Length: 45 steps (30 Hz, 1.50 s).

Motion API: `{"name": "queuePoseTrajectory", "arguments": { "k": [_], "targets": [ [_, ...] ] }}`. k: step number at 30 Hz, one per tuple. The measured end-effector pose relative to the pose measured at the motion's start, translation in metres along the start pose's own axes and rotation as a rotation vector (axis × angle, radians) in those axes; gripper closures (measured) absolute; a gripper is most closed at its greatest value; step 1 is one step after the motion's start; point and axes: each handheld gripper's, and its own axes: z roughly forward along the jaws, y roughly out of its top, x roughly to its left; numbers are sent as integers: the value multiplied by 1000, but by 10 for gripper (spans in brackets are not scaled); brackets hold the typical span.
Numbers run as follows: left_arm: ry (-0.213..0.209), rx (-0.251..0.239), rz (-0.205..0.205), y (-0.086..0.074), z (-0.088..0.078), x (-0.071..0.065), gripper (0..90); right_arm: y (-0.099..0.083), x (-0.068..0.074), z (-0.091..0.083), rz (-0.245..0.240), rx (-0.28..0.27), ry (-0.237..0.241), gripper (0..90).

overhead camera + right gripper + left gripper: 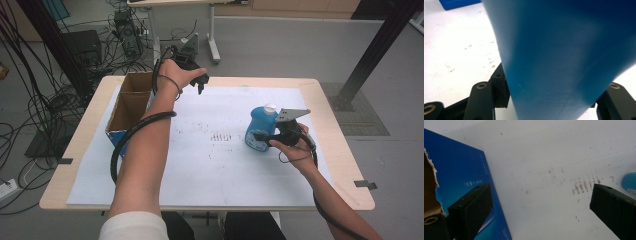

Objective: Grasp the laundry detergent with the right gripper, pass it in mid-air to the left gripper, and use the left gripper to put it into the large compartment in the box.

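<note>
Right gripper [265,135] clamped on the blue bottle [259,127] upright at the worktop's [320,95] right – likely smooth, slippery plastic, best gripped low on its body – left gripper [200,84] open, empty.

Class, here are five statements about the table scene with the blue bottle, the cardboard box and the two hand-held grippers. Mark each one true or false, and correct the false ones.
1. The right gripper grips the blue bottle. True: its jaws sit against both sides of the bottle.
2. The blue bottle lies on its side. False: it stands upright, white cap on top.
3. The left gripper holds the cardboard box. False: its jaws are open with nothing between them, above the white sheet beside the box.
4. The box is open at the top. True.
5. The bottle is inside the box. False: it stands on the white sheet, well apart from the box.
</note>
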Motion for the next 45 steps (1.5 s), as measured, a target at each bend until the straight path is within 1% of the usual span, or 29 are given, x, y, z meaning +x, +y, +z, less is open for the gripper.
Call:
{"name": "queuePoseTrajectory", "arguments": {
  "k": [5, 9, 24, 31, 45],
  "targets": [
    [0, -2, 1, 0, -1, 0, 52, 0, 0, 0, -5, 4, -3, 413],
    [17, 3, 7, 0, -1, 0, 52, 1, 0, 0, -4, 5, -3, 416],
    [25, -2, -13, -4, -5, 7, 51, 0, 0, 0, 0, 4, -2, 422],
    [29, -2, -14, -5, -5, 8, 51, 1, 0, 0, 1, 5, -2, 423],
    [28, -6, -8, -3, -6, 3, 50, 0, 0, 0, 2, 1, -1, 423]
  ]
}}
